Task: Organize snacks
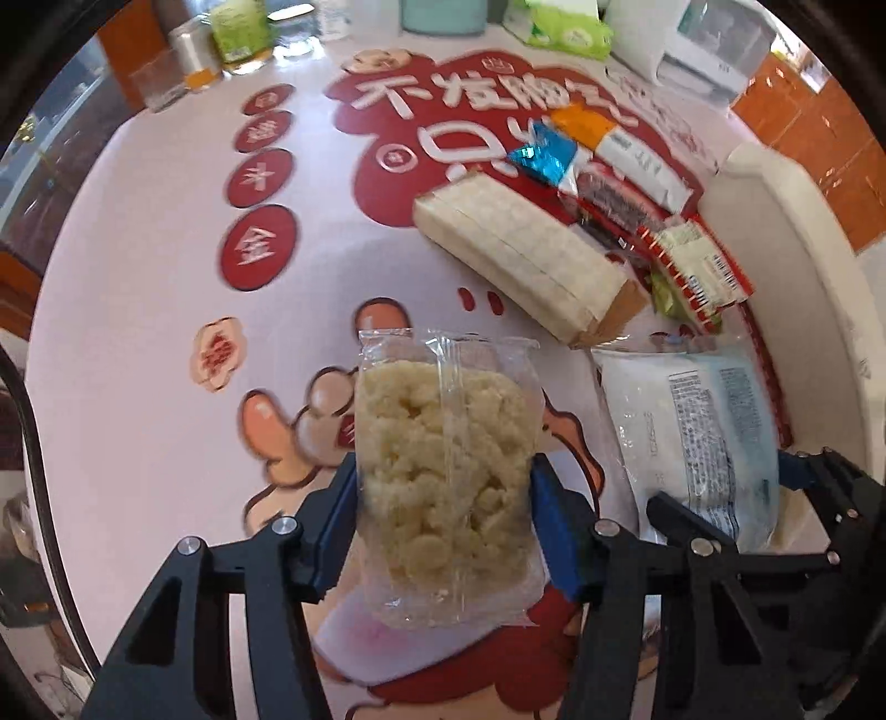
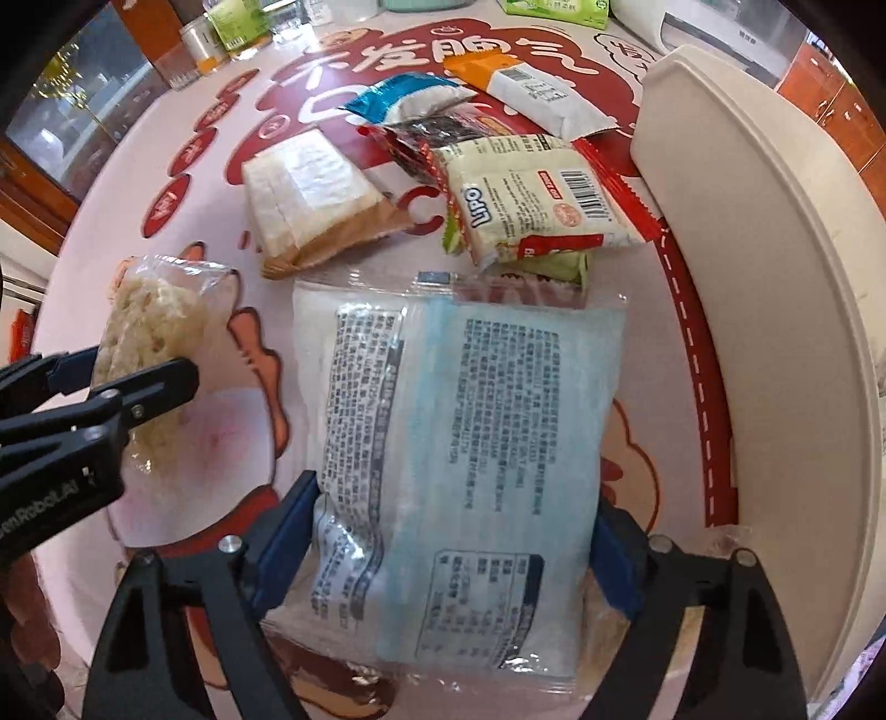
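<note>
My left gripper (image 1: 443, 509) is shut on a clear packet of pale puffed rice cake (image 1: 443, 471) and holds it above the table; it also shows in the right wrist view (image 2: 149, 343). My right gripper (image 2: 454, 531) is shut on a large white and light blue printed packet (image 2: 459, 443), also visible in the left wrist view (image 1: 692, 432). More snacks lie beyond: a wrapped sandwich bread (image 2: 310, 194), a red and cream Lipo packet (image 2: 531, 199), a dark red packet (image 2: 426, 138), a blue foil packet (image 2: 410, 99) and an orange and white bar (image 2: 526, 94).
A white tray (image 2: 775, 277) stands at the right, its rim next to the snacks. The table has a pink and red printed cover (image 1: 166, 304). Cups, a green bottle (image 1: 238, 33) and green tissue packs (image 1: 559, 27) stand along the far edge.
</note>
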